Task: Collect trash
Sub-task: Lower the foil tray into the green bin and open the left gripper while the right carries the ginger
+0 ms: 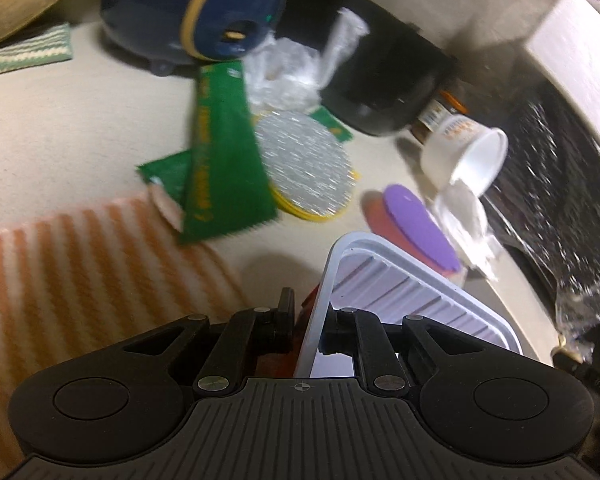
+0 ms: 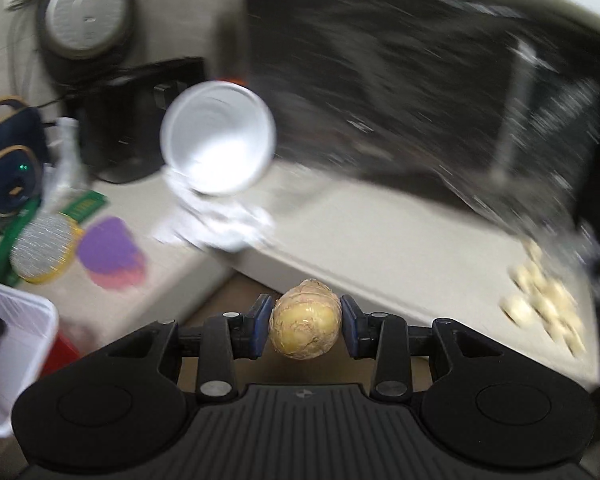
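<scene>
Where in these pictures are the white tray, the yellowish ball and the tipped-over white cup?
white tray (image 1: 384, 280), left wrist view, on its ribbed inner wall.
yellowish ball (image 2: 305, 320), right wrist view, on the middle of its wrinkled surface.
white cup (image 2: 220, 140), right wrist view, on its inside, seen through the mouth.

A pale beige counter (image 1: 80, 120) carries everything, with an orange-striped cloth (image 1: 80, 264) spread at its near left and a green-striped cloth (image 1: 28, 50) at the far left. On it stand a navy appliance (image 1: 188, 4) and a black appliance (image 1: 384, 80), with crumpled clear plastic (image 1: 284, 76) between them, green wrappers (image 1: 224, 152) and a silver foil disc (image 1: 306, 164) lying in front. Further right lie purple and pink round lids (image 1: 416, 224), a tipped white cup (image 1: 468, 156) against a brown jar (image 1: 432, 116), and crumpled white paper (image 1: 468, 220); pale round pieces (image 2: 544, 308) lie near the counter's edge in the right wrist view.
</scene>
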A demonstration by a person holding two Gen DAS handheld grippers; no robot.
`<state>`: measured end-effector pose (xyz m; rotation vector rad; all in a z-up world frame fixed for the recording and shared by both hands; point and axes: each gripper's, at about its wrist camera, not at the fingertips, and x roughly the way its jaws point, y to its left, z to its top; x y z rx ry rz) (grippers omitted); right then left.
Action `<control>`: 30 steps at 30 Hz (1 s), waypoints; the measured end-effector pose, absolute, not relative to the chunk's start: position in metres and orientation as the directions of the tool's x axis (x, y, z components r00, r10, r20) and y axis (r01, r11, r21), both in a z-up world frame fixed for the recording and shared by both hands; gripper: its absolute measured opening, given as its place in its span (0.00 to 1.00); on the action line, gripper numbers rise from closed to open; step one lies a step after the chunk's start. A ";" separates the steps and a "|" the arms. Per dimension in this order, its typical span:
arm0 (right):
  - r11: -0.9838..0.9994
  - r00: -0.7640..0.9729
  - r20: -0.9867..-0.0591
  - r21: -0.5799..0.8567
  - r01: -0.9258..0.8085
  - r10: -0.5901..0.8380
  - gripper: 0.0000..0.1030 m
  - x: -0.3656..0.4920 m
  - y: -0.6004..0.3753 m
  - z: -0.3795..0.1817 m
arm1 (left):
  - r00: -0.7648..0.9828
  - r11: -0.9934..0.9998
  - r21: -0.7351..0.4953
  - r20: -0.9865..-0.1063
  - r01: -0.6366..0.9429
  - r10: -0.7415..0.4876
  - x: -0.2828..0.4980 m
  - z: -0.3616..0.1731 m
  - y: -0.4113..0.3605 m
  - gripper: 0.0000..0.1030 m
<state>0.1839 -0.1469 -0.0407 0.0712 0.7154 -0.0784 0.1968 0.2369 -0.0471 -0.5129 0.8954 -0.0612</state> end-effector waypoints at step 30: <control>0.991 0.487 -0.871 0.006 0.137 -0.062 0.35 0.095 -0.280 -0.183 | 0.227 0.988 -0.145 -0.962 0.056 -0.154 0.214 -0.355 -0.030 0.31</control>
